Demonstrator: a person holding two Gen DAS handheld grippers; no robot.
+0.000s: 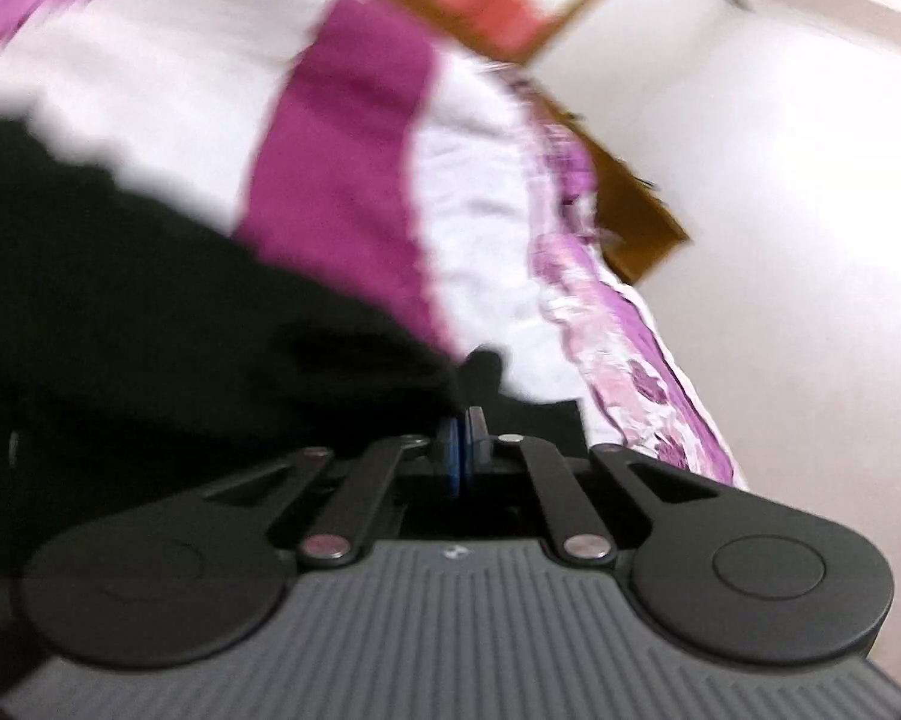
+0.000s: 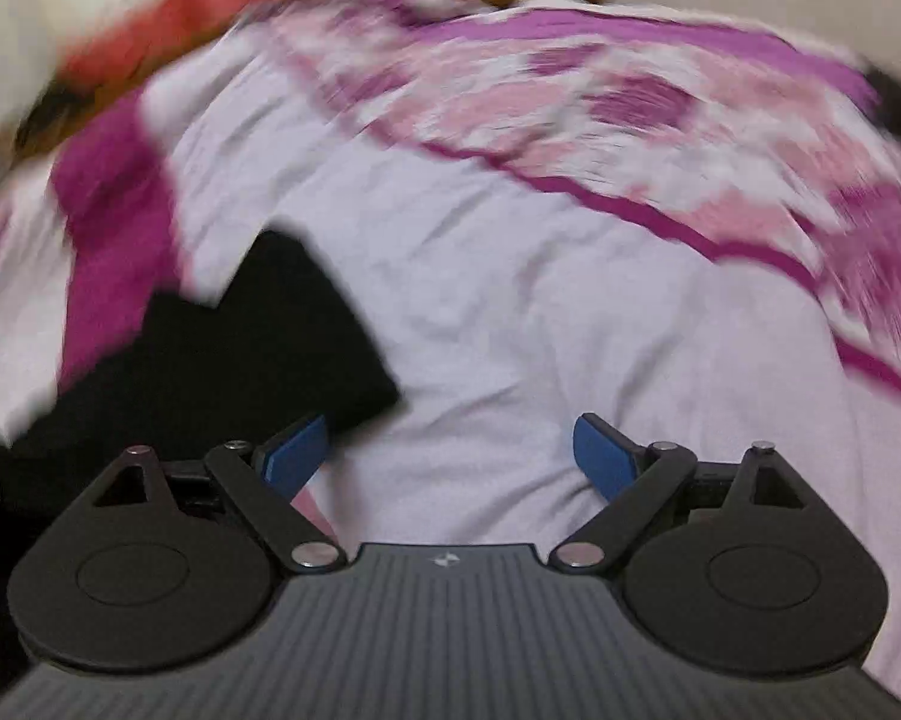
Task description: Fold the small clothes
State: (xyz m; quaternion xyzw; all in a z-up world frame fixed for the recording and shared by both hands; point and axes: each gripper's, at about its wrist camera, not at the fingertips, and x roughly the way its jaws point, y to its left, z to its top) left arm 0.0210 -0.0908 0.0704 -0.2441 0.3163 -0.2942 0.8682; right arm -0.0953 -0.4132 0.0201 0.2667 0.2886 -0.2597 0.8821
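Note:
A black garment (image 1: 150,312) lies on a white and purple bedsheet (image 1: 168,78). My left gripper (image 1: 463,438) is shut on an edge of the black garment, its blue pads pressed together with dark cloth between them. In the right wrist view the black garment (image 2: 222,360) lies at the left on the bedsheet (image 2: 510,312). My right gripper (image 2: 450,456) is open and empty, its blue pads (image 2: 600,456) wide apart just right of the garment's edge. Both views are blurred by motion.
The sheet has a floral purple border (image 2: 630,108) at the far side and along the bed's edge (image 1: 630,360). A brown wooden bed frame (image 1: 636,210) shows beyond it. A red and white object (image 2: 168,6) lies at the head. White floor or wall (image 1: 780,210) is at the right.

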